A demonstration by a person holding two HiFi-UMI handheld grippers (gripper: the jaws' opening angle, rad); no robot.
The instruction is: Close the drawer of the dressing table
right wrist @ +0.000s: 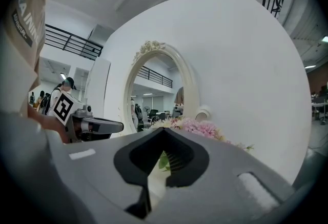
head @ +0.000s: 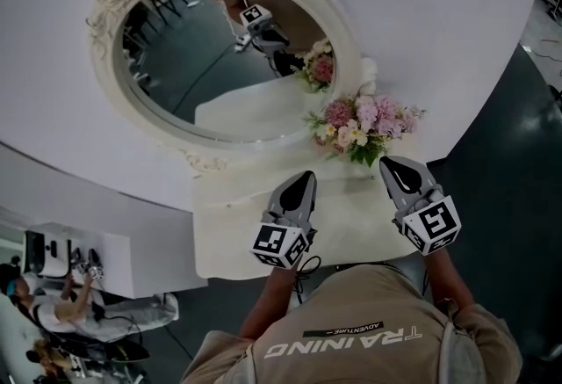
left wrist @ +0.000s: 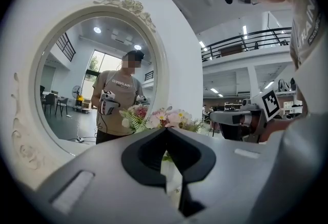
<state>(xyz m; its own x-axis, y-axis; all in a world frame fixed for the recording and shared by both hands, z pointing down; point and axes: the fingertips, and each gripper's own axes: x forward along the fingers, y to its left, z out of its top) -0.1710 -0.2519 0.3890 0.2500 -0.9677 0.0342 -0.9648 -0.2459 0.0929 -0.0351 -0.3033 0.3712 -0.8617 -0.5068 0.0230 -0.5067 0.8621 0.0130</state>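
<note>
Dressing table (head: 230, 237): cream top, set against a round white back panel (head: 439, 22). An oval mirror (head: 202, 66) in a carved frame is mounted on the panel. A bunch of pink and white flowers (head: 362, 123) stands at the back right of the top, just beside the mirror frame.

Drawer: it cannot be made out in any view. The head view looks down on the table top, and the front below the near edge is hidden by the edge and by the person's shirt (head: 351, 334).

Left gripper (head: 303, 180): held above the near part of the table top, pointing towards the mirror. In its own view the left gripper (left wrist: 165, 130) has its two jaws brought together at the tips, with nothing held between them. The table top and the flowers show through the hollow behind the tips.

Right gripper (head: 392, 166): held beside the left one and apart from it, nearer the flowers and touching nothing. In its own view the right gripper (right wrist: 164, 129) has its jaws likewise together at the tips and empty.

The mirror reflects the person holding both grippers.
</note>
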